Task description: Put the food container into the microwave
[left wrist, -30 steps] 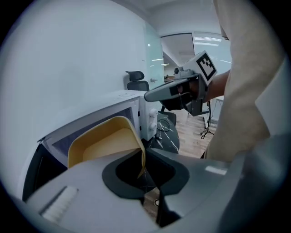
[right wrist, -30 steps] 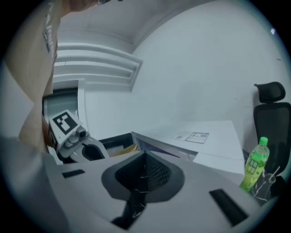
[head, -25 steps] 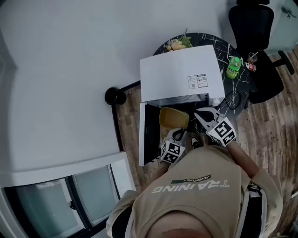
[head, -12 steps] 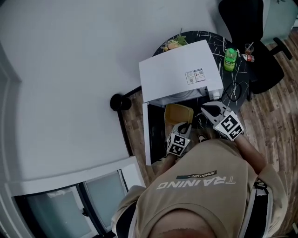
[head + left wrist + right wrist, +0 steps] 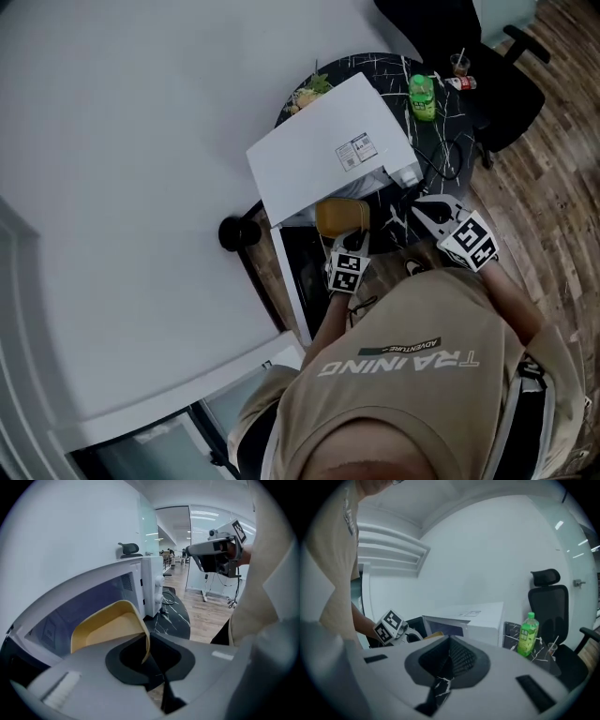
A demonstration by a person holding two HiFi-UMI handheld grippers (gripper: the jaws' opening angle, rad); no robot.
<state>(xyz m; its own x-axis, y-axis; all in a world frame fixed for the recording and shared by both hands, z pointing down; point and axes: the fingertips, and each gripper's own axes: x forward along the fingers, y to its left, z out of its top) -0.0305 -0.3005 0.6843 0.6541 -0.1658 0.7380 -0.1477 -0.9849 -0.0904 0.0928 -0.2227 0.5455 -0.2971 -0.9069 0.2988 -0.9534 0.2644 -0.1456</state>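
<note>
The food container (image 5: pixel 342 217) lies ahead of your left gripper (image 5: pixel 349 244), at the open microwave (image 5: pixel 314 155); the bottle (image 5: pixel 422 97) stands beyond your right gripper (image 5: pixel 424 208), on the table (image 5: pixel 394 75).

Place: office
Seating: black swivel chair (image 5: pixel 547 599)
Walls: glass partitions (image 5: pixel 148 531)
Ceiling: strip lights (image 5: pixel 206 513)
Corner: microwave (image 5: pixel 323 150) on marble bench (image 5: pixel 392 82)

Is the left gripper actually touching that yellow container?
Touching: the left gripper is shut on the rim of the yellow container, seen plainly in the left gripper view.
</note>
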